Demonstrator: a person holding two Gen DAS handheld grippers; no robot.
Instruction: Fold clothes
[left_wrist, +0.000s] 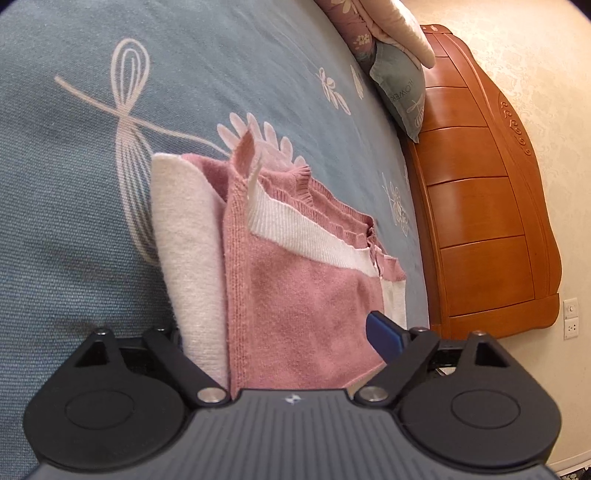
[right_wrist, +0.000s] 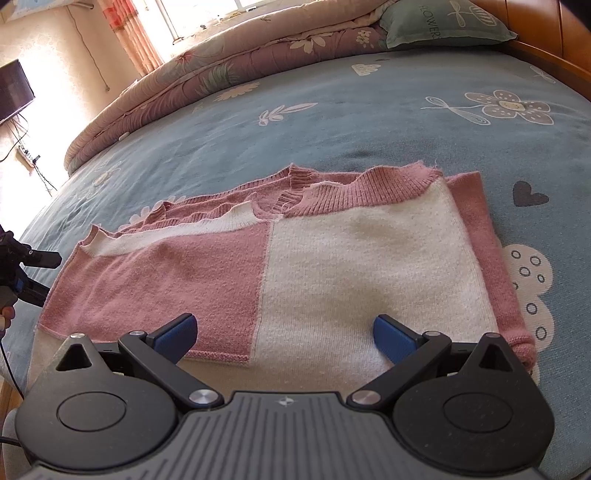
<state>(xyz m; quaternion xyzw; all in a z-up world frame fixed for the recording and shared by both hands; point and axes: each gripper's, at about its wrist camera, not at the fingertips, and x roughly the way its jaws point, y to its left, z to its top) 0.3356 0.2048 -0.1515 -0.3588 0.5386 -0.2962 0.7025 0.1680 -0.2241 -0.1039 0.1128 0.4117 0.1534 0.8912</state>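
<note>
A pink and white knit sweater (right_wrist: 295, 258) lies folded flat on the blue bedspread (right_wrist: 332, 122). My right gripper (right_wrist: 284, 336) is open, its blue pads (right_wrist: 393, 338) spread just above the sweater's near edge. My left gripper (left_wrist: 291, 343) is at the sweater's left end, with the sweater (left_wrist: 295, 295) lying between its wide-spread fingers; only its right blue pad (left_wrist: 384, 338) shows, the left one is hidden by the cloth. It also shows at the left edge of the right wrist view (right_wrist: 26, 273).
A rolled floral quilt (right_wrist: 221, 66) and a green pillow (right_wrist: 443, 22) lie along the far side of the bed. A wooden headboard (left_wrist: 487, 206) stands at the bed's end, with a wall behind it. A dark TV (right_wrist: 13, 88) hangs at far left.
</note>
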